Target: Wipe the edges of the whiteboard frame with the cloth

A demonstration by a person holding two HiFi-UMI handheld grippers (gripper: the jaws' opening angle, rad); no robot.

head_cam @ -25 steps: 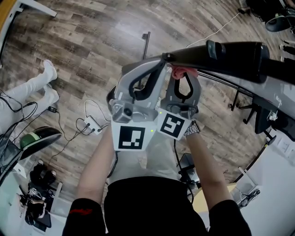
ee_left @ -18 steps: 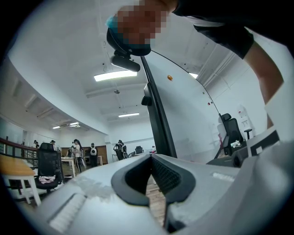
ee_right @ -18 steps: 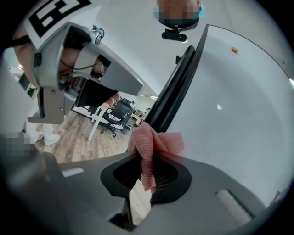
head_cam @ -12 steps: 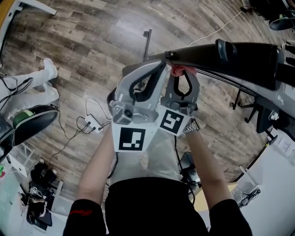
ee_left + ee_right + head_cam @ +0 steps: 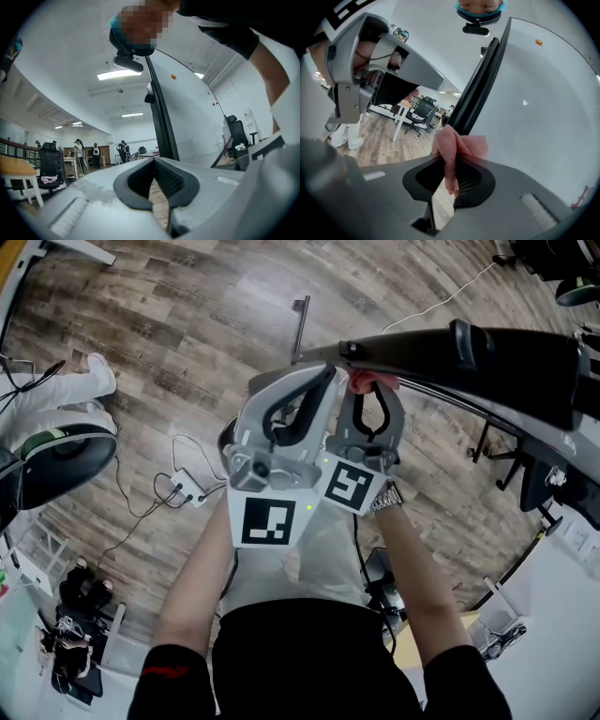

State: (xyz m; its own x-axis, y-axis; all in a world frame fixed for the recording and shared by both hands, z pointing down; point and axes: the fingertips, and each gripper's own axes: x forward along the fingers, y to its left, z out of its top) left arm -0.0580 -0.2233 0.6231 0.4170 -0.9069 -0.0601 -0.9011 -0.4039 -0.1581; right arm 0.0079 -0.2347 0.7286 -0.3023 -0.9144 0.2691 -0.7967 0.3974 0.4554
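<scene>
The whiteboard's black frame edge (image 5: 441, 348) runs across the upper right of the head view, and its white face (image 5: 543, 108) fills the right gripper view. My right gripper (image 5: 367, 388) is shut on a pink cloth (image 5: 457, 143), which is pressed against the black frame (image 5: 476, 91). The same cloth (image 5: 367, 382) shows as a small pink tuft at the frame's underside. My left gripper (image 5: 321, 373) sits just to the left, shut with nothing in it, its tips close to the frame (image 5: 159, 112).
A wooden floor (image 5: 169, 324) lies below, with a power strip and cables (image 5: 183, 491). An office chair (image 5: 66, 451) and a person's white trouser leg (image 5: 52, 390) are at the left. Black chair legs (image 5: 511, 465) stand at the right. People (image 5: 77, 150) stand far off in the room.
Both grippers stay nearly still at the frame. The black office chair at the left has slid upward in the head view, and the white-trousered leg has shifted left.
</scene>
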